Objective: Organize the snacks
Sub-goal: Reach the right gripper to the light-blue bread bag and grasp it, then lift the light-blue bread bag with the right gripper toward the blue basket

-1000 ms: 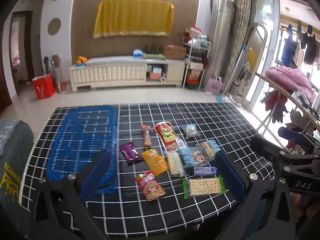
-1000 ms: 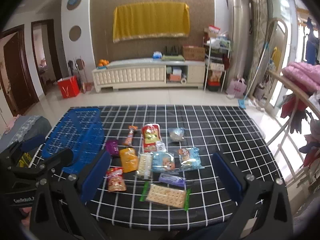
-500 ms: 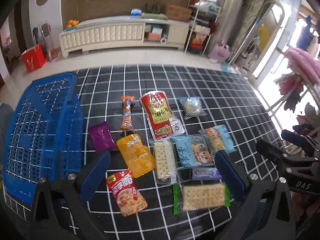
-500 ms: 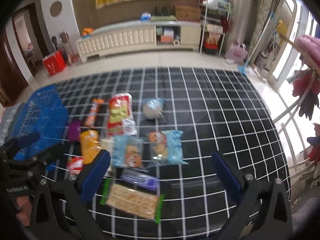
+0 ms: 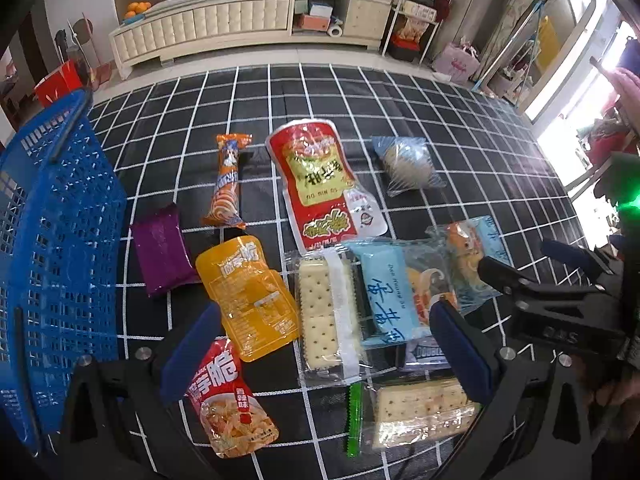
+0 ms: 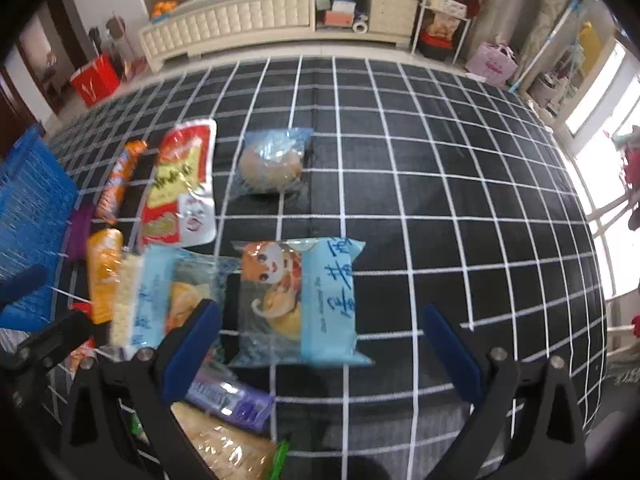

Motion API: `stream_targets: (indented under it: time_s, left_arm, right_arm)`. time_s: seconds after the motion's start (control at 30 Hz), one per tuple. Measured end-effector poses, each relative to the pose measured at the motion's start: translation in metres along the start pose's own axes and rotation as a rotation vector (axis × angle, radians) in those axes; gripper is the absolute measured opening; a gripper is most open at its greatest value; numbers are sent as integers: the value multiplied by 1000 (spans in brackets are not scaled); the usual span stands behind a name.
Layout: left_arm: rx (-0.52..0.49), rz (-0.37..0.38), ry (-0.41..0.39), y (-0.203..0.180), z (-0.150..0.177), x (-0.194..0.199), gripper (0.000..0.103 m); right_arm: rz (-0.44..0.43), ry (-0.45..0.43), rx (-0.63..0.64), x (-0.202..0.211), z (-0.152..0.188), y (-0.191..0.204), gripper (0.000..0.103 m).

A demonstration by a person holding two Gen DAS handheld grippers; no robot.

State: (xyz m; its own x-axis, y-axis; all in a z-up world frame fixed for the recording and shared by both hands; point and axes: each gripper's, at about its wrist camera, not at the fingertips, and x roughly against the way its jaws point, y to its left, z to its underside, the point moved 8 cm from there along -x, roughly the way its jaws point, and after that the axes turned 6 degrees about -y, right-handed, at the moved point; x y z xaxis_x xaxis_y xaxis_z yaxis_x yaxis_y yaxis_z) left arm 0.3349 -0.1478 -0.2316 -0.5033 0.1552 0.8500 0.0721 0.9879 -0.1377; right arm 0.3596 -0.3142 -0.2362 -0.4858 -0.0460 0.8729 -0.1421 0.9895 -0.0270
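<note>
- The left gripper (image 5: 326,350) hung above the near edge of the snack spread with its blue fingers (image 5: 190,350) wide apart, holding nothing.
- Between its fingers lay the clear cracker pack (image 5: 326,314), and just left of that the orange pouch (image 5: 250,296), whose near corner sat beside the left finger.
- Below the left finger lay the red chip bag (image 5: 230,398); below the right finger lay the green-edged cracker pack (image 5: 416,404).
- Ahead of that gripper lay the red and yellow pouch (image 5: 320,182), with the orange stick snack (image 5: 229,180) to its left and the purple packet (image 5: 162,250) nearer and farther left.
- The blue basket (image 5: 52,240) stood at the far left of the left gripper, on the black grid tablecloth (image 5: 460,120), apart from the snacks.
- The right gripper (image 6: 318,352) also stood open and empty, fingers wide apart over the cloth.
- Between its fingers, closer to the left one, lay the light blue cartoon pack (image 6: 302,300); a second light blue pack (image 6: 176,292) lay behind the left fingertip.
- Ahead of the right gripper sat the round bun in a clear bag (image 6: 272,162), well apart from the cartoon pack.
- Under its left finger lay the purple bar (image 6: 232,398), touching the cracker pack at the bottom edge.
- In the left view, the right gripper's black frame appeared at the right, beside the blue packs.
</note>
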Motion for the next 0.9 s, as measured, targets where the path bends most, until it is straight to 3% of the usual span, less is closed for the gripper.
stream_targets:
  time_s: [0.1,0.2,0.33,0.37,0.43,0.63,0.77,0.9]
  left_arm:
    - [-11,-4,19,0,2,-9,103]
    - [-10,-5,27,1,3,-12,103]
    - [-6,-11,39,2,5,-13,103]
    - [-10,-15,39,1,6,-11,103]
    - [-19,-15,36,-1,7,-9,103]
    - [-30,-19,52,-9,10,7,103]
    - [30,45,74,-19,8,19,103]
    - [13,22,113,-31,7,22,103]
  right_arm:
    - [25,33,23,-16,0,-1,102]
    - [-18,46,21,-23,1,1,102]
    - [-10,79,36,-37,7,3,100]
    - [-41,82,13,-38,9,3,87]
    - [-93,102,-39,-40,12,4,73]
    - [-107,23,-103,-10,16,-8,71]
    - [-125,-7,-155,26,26,-21,71]
    - [-138,-17,-217,51,36,-33,71]
